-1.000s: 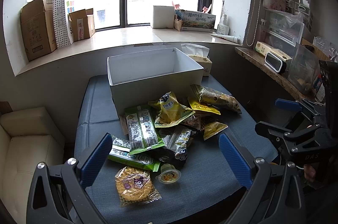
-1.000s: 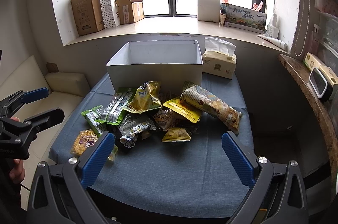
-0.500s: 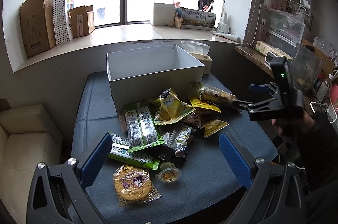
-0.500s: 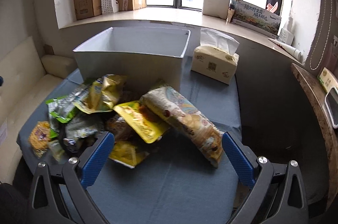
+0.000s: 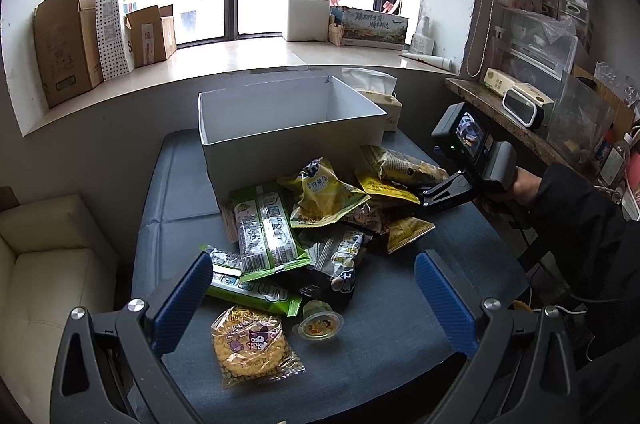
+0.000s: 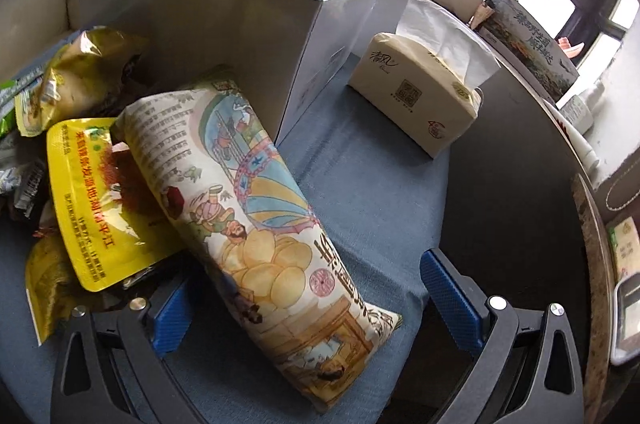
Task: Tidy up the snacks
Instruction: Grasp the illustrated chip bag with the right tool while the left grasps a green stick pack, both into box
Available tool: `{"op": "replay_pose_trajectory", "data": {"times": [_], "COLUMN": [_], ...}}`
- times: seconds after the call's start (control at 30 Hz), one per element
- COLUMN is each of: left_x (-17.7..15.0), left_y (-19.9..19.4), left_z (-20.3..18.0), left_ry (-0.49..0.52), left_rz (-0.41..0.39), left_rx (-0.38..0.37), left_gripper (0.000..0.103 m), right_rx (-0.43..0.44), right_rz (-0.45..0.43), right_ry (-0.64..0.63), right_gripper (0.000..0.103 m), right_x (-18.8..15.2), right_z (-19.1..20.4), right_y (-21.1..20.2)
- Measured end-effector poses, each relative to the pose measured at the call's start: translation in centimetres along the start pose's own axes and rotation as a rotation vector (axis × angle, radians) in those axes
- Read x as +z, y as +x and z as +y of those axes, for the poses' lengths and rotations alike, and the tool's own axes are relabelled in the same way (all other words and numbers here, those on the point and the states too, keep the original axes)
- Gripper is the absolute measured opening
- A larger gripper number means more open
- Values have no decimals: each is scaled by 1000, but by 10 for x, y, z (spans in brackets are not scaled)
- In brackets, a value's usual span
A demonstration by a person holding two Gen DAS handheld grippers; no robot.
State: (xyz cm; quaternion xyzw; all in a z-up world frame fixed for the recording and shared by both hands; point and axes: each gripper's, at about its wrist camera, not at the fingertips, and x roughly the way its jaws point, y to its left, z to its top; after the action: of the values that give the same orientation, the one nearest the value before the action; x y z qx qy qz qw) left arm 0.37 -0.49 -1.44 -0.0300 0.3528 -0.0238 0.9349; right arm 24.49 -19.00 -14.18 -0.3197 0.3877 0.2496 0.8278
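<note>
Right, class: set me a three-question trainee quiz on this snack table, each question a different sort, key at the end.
1. True or false: the white box already holds snacks.
2. Which packet lies between the open fingers of the right gripper? A) the long illustrated snack bag B) the round biscuit pack C) the jelly cup
3. Fill in: the left gripper is ____.

Key: 1 false, no snacks show inside it; 2 A; 3 open, holding nothing.

One white box (image 5: 288,127), one tissue pack (image 6: 416,95), about a dozen snack packets (image 5: 320,224).
</note>
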Motion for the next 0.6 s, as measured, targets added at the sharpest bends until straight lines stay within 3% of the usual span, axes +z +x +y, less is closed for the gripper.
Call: {"op": "replay_pose_trajectory", "data": {"times": [0.07, 0.13, 0.4, 0.6], "left_x": [-1, -2, -7, -9], "left_y": [1, 2, 11, 34], "left_z": [1, 4, 19, 33], "left_ry": [-3, -8, -33, -57], "left_rz": [4, 7, 23, 52], "left_rx": [4, 10, 35, 36], "left_gripper": [103, 103, 103, 103], "right_rx": [18, 78, 147, 130], "right_rz": [-2, 7, -8, -36], "right_ry": [-4, 26, 168, 310], "right_gripper": [96, 61, 57, 55], "right_x": [3, 4, -14, -32], "right_z": [1, -1, -17, -32], "right_y": [3, 5, -9, -47]}}
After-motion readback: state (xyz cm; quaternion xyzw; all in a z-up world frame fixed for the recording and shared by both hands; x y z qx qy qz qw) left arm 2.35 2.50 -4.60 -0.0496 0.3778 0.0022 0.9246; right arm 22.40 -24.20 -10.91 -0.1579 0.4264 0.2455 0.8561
